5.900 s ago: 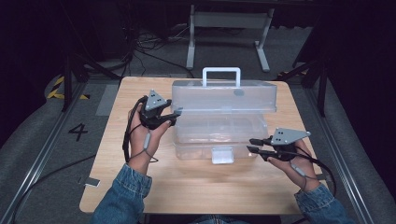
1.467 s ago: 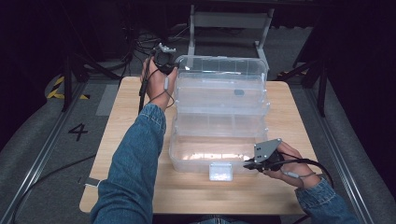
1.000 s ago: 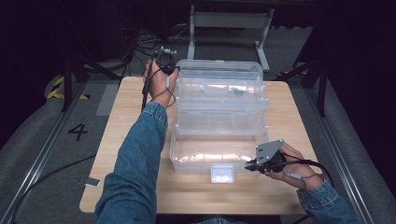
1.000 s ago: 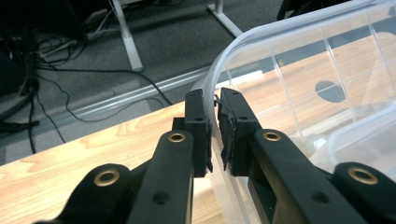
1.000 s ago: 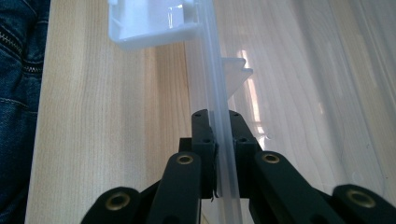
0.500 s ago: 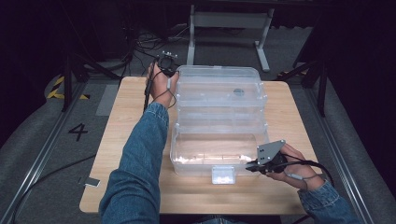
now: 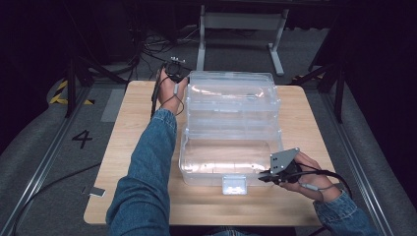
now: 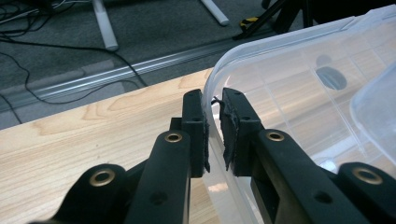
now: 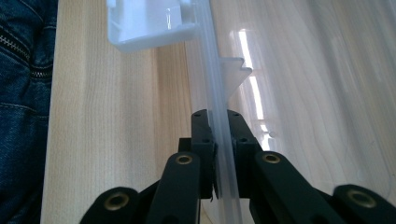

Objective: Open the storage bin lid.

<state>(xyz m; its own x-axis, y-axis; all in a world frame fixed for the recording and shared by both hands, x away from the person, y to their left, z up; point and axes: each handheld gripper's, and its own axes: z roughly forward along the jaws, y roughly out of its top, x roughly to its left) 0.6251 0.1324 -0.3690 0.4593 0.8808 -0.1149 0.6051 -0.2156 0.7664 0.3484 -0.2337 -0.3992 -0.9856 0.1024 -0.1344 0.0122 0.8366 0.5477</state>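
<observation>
A clear plastic box (image 7: 228,160) stands open on the wooden table (image 7: 137,123), its lid (image 7: 231,96) swung back behind it. At the lid's far left corner, my left gripper (image 7: 177,73) is shut on the thin lid rim (image 8: 211,121), which runs between the two pads of the gripper (image 8: 212,100). My right gripper (image 7: 263,178) is shut on the box's front rim (image 9: 220,88), just right of the white latch (image 7: 234,185). In the right gripper view the rim passes straight between the gripper's (image 9: 219,116) pads, with the latch (image 9: 149,23) farther along.
A denim sleeve (image 9: 23,70) lies along the table's near edge. A metal stand (image 7: 241,22) and loose cables (image 7: 147,46) sit on the floor behind the table. Bare wood lies to the left of the box.
The lid has sunk backward and lower with my left gripper on its corner. My right gripper and the box base have stayed put.
</observation>
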